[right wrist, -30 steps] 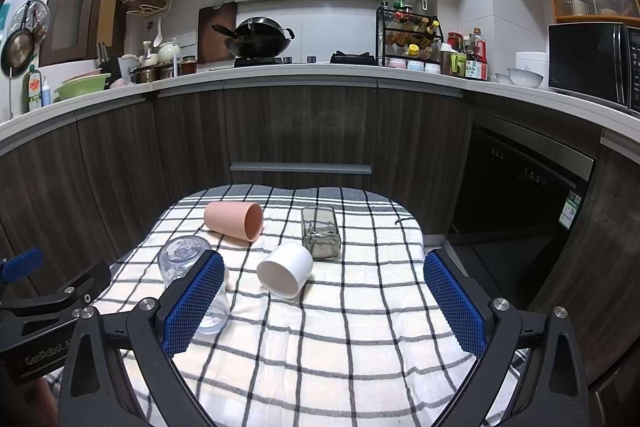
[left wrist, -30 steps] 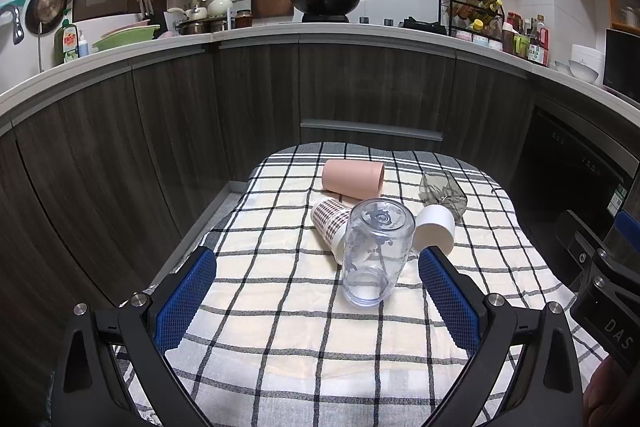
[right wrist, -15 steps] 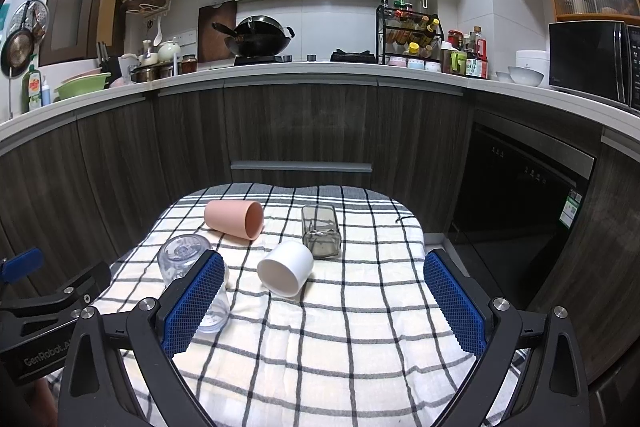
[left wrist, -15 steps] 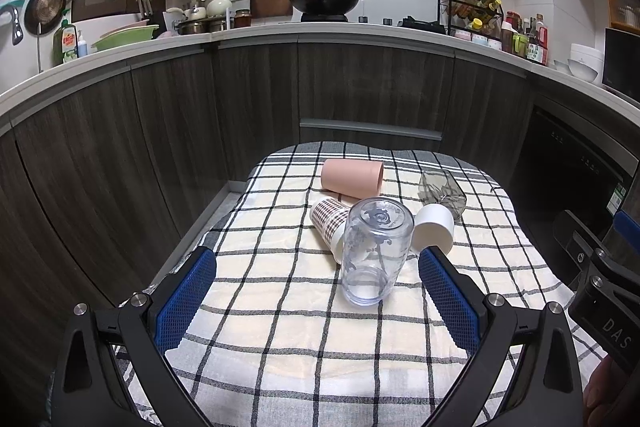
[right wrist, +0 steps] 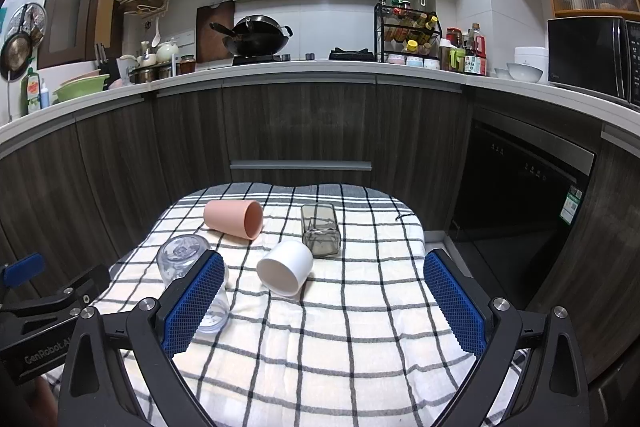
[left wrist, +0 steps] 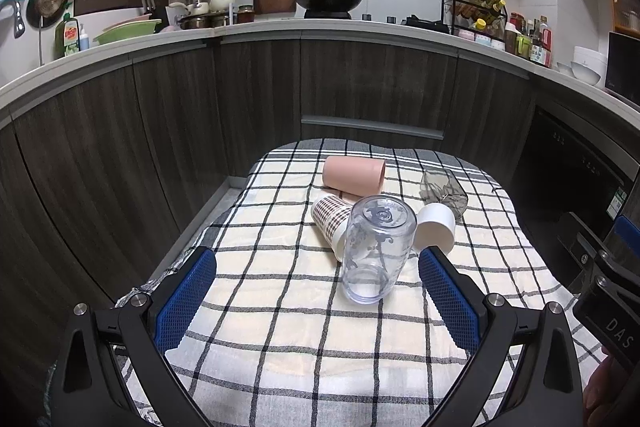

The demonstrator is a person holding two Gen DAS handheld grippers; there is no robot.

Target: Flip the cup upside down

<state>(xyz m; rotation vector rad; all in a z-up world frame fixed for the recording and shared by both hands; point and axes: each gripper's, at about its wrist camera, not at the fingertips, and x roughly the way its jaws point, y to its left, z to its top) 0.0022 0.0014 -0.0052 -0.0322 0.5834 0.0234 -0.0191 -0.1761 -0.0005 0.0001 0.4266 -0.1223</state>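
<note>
A clear plastic cup [left wrist: 374, 254] stands upside down on the checked cloth [left wrist: 280, 307], just ahead of my open left gripper [left wrist: 316, 291]. It also shows in the right wrist view [right wrist: 188, 267], partly behind my left finger pad. A white cup [right wrist: 285, 267], a pink cup [right wrist: 234, 219], a plaid paper cup [left wrist: 330, 219] and a smoky square glass [right wrist: 320, 230] lie on their sides. My right gripper [right wrist: 320, 303] is open and empty, short of the white cup.
Dark kitchen cabinets [right wrist: 300, 131] curve around behind the table. A dishwasher front [right wrist: 520, 195] stands at the right. The left gripper's body [right wrist: 44, 311] is at the left edge of the right wrist view.
Almost nothing has moved. Both grippers stay open and still, with only a slight drift in view.
</note>
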